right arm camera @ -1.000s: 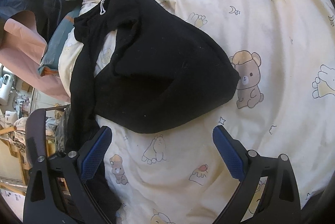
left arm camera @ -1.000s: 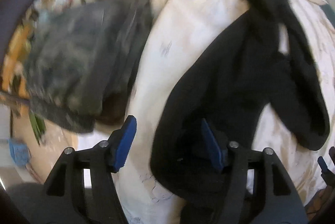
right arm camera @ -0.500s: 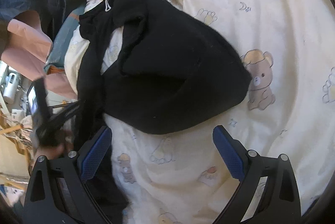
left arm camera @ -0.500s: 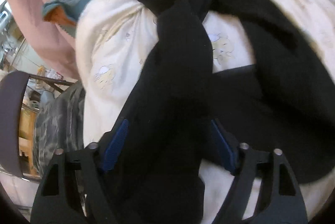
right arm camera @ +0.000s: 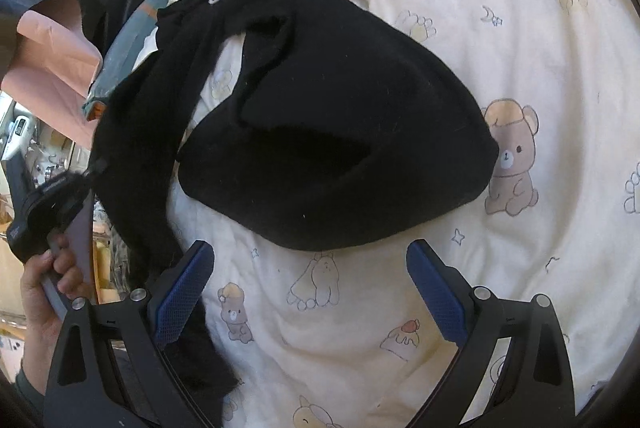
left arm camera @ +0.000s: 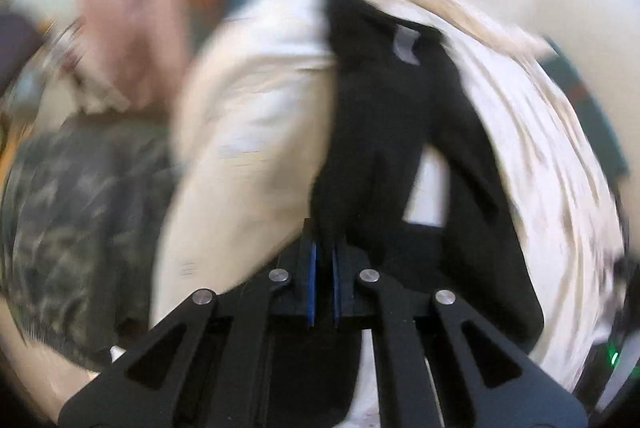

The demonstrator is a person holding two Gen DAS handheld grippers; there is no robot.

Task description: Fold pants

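Observation:
Black pants (right arm camera: 328, 131) lie crumpled on a cream bedcover (right arm camera: 520, 27) printed with bears, the waist drawstring at the far end. One leg (right arm camera: 132, 155) trails down the bed's left side. My left gripper (left arm camera: 323, 252) has its jaws closing tight on that leg (left arm camera: 380, 115), with the black cloth pinched between the blue pads; the left wrist view is motion-blurred. In the right wrist view the left gripper (right arm camera: 94, 169) shows at the left edge, held by a hand (right arm camera: 44, 280). My right gripper (right arm camera: 308, 252) hangs open above the bedcover, just short of the pants' near edge, holding nothing.
A pink cloth (right arm camera: 52, 63) and a teal pillow edge (right arm camera: 120, 55) lie beyond the bed's left side. A camouflage-patterned garment (left arm camera: 80, 207) sits beside the bed at lower left. Cluttered furniture shows past the left edge. Bare bedcover spreads to the right of the pants.
The left gripper's jaws went from wide open around the black leg to shut on it, and it swung upward with the cloth. The right gripper has barely shifted.

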